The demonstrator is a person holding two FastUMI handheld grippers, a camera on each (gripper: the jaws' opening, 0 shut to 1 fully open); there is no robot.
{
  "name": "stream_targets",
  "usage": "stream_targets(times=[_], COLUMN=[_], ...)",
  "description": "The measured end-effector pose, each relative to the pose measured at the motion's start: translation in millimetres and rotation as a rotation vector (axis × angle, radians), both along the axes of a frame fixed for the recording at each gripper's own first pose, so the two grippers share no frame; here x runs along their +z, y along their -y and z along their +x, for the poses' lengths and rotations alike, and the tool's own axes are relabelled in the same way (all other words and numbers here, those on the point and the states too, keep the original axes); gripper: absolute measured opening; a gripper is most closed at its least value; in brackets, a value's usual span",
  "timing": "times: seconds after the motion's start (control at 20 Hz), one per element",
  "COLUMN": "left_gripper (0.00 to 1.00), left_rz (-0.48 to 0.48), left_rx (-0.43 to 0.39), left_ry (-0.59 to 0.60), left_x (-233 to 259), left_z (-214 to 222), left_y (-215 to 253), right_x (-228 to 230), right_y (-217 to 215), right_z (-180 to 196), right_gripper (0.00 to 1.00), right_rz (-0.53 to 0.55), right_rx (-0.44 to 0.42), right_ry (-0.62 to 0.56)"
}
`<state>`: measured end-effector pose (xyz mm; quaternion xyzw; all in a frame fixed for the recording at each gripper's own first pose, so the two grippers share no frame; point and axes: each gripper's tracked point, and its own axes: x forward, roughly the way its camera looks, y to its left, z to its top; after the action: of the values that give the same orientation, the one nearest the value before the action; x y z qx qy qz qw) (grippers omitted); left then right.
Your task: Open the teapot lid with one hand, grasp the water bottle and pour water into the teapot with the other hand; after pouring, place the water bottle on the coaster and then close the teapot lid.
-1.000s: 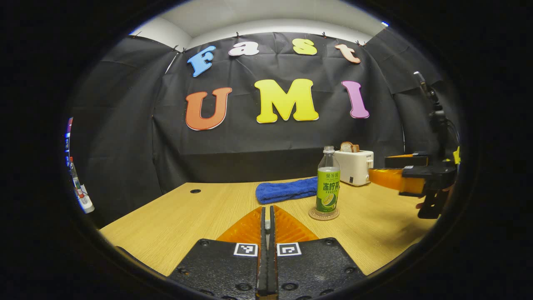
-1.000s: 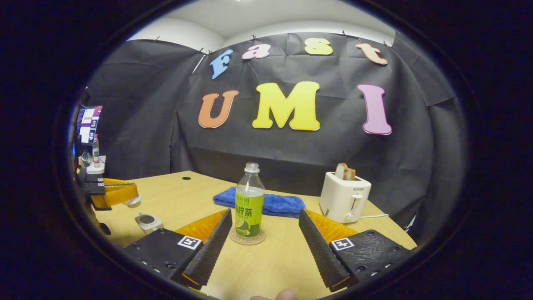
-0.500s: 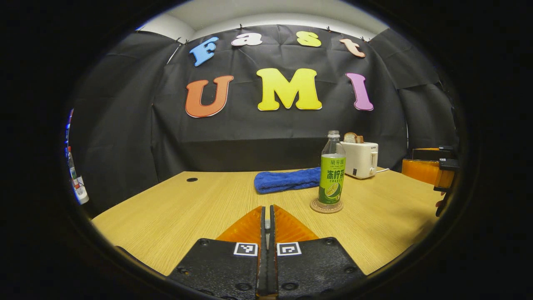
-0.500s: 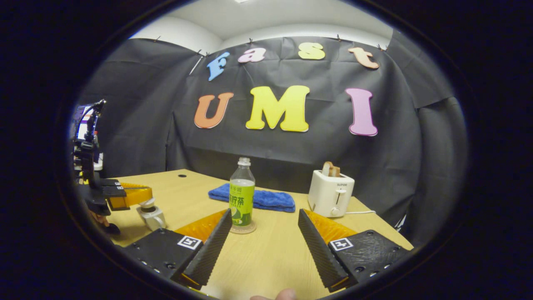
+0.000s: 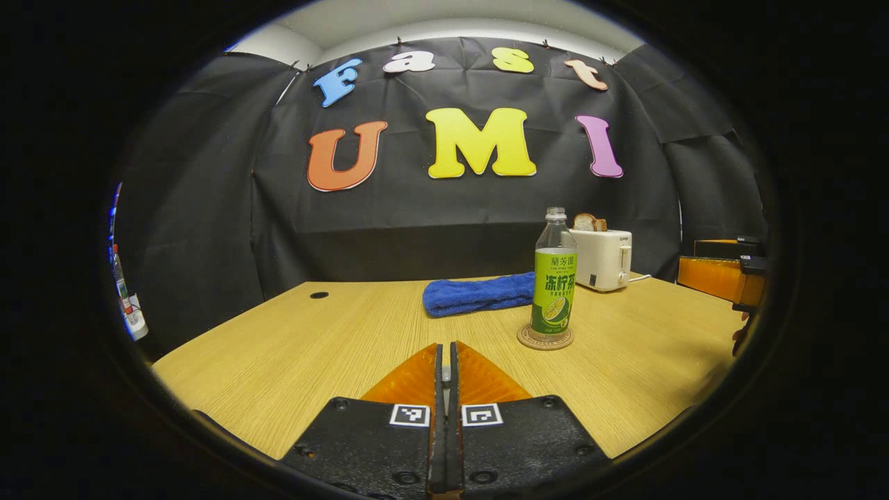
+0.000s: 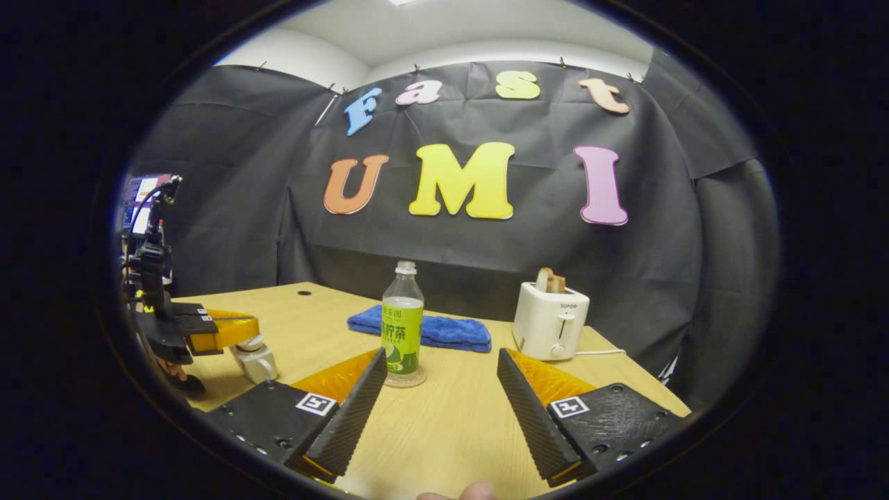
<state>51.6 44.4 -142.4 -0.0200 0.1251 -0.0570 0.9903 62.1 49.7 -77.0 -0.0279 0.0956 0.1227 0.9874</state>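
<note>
The water bottle [image 6: 402, 318] is seen standing upright on the coaster [image 6: 405, 379] near the middle of the bench [image 6: 458, 423], with a blue towel [image 6: 424, 330] lying behind it and a toaster [image 6: 552, 322] off to one side. In the right gripper view the right hand-held gripper [image 6: 442, 399] is held wide apart with nothing between its fingers, the bottle standing beyond and slightly to the left of the gap. At the left edge of that view the left hand-held gripper [image 6: 233, 332] is seen directly over the teapot [image 6: 255, 360], at the level of the lid; in the left gripper view its fingers [image 5: 421, 378] are pressed together, and whether the lid knob is pinched between them cannot be told, since the tips are hidden behind the fingers themselves. The pouring and the return of the bottle are judged to be done, and the closing of the lid is taken as the step in hand. If the lid is already seated, the left fingers need only be parted and lifted straight up, so that the lid is not dragged off; if not, it must first be lowered squarely onto the opening.
</note>
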Motion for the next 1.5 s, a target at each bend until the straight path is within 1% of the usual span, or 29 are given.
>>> stream_targets(times=[0.2, 0.25, 0.3, 0.5, 0.55, 0.65, 0.7, 0.75, 0.8, 0.85, 0.9, 0.95, 1.0, 1.1, 1.15, 1.25, 1.35, 1.4, 1.5], left_gripper=[0.03, 0.03, 0.03, 0.03, 0.04, 0.09, 0.24, 0.36, 0.67, 0.8, 1.0, 1.0, 1.0, 1.0, 1.0, 1.0, 1.0, 0.99, 1.0], left_rz=[-0.001, 0.0, -0.002, -0.021, -0.012, 0.01, 0.022, 0.028, 0.024, 0.018, 0.017, 0.02, 0.02, 0.012, 0.007, -0.018, -0.053, -0.052, -0.019], left_rx=[0.002, 0.005, 0.01, 0.027, 0.041, 0.068, 0.083, 0.094, 0.105, 0.115, 0.123, 0.135, 0.144, 0.138, 0.136, 0.121, 0.083, 0.073, 0.059], left_ry=[0.0, -0.002, -0.003, -0.032, -0.03, -0.021, -0.009, 0.005, 0.023, 0.044, 0.063, 0.082, 0.098, 0.105, 0.107, 0.116, 0.125, 0.137, 0.162], left_x=[0.1, -0.7, -1.8, -10.8, -9.9, -6.9, -0.6, 7.5, 17.5, 27.4, 37.3, 52.6, 64.3, 80.6, 86.9, 98.9, 111.0, 117.2, 126.6], left_z=[-1.6, -2.8, -3.1, -4.4, -4.6, -3.2, -3.2, -5.3, -6.5, -4.6, -3.5, -9.8, -12.1, -19.8, -24.0, -33.0, -43.2, -47.4, -55.0], left_y=[0.9, 0.7, -0.2, 0.2, -2.2, -5.4, -8.5, -10.2, -9.9, -9.4, -9.1, -7.7, -6.4, 5.4, 11.7, 28.6, 48.2, 53.7, 57.9], right_x=[2.2, 2.1, 2.3, 2.6, 1.7, 0.5, 0.1, -1.1, 0.2, 0.7, 3.2, 6.9, 12.5, 27.2, 33.1, 45.7, 56.6, 60.2, 64.4], right_y=[-0.6, -0.7, -1.3, -3.1, -3.1, -0.3, 1.4, 4.7, 9.5, 14.4, 20.3, 28.3, 37.2, 54.3, 59.3, 65.8, 69.3, 68.7, 64.7], right_z=[-1.7, -2.9, -2.9, -6.4, -7.4, -8.0, -8.7, -9.2, -8.6, -7.8, -6.4, -6.0, -6.1, -7.4, -11.0, -22.5, -36.3, -43.9, -59.2], right_gripper=[0.95, 0.94, 0.96, 0.96, 0.96, 0.96, 0.96, 0.96, 0.96, 0.96, 0.96, 0.96, 0.94, 0.97, 0.95, 0.95, 0.95, 0.95, 0.95], right_rz=[-0.006, -0.009, -0.009, -0.008, -0.009, 0.004, 0.021, 0.042, 0.063, 0.08, 0.09, 0.095, 0.095, 0.081, 0.073, 0.059, 0.039, 0.034, 0.029], right_rx=[0.004, 0.006, 0.009, 0.016, 0.015, 0.003, -0.008, -0.025, -0.048, -0.07, -0.089, -0.112, -0.134, -0.174, -0.186, -0.197, -0.205, -0.207, -0.213], right_ry=[0.012, 0.014, 0.014, 0.019, 0.019, 0.016, 0.014, 0.012, 0.015, 0.017, 0.023, 0.032, 0.046, 0.085, 0.1, 0.123, 0.144, 0.153, 0.164])
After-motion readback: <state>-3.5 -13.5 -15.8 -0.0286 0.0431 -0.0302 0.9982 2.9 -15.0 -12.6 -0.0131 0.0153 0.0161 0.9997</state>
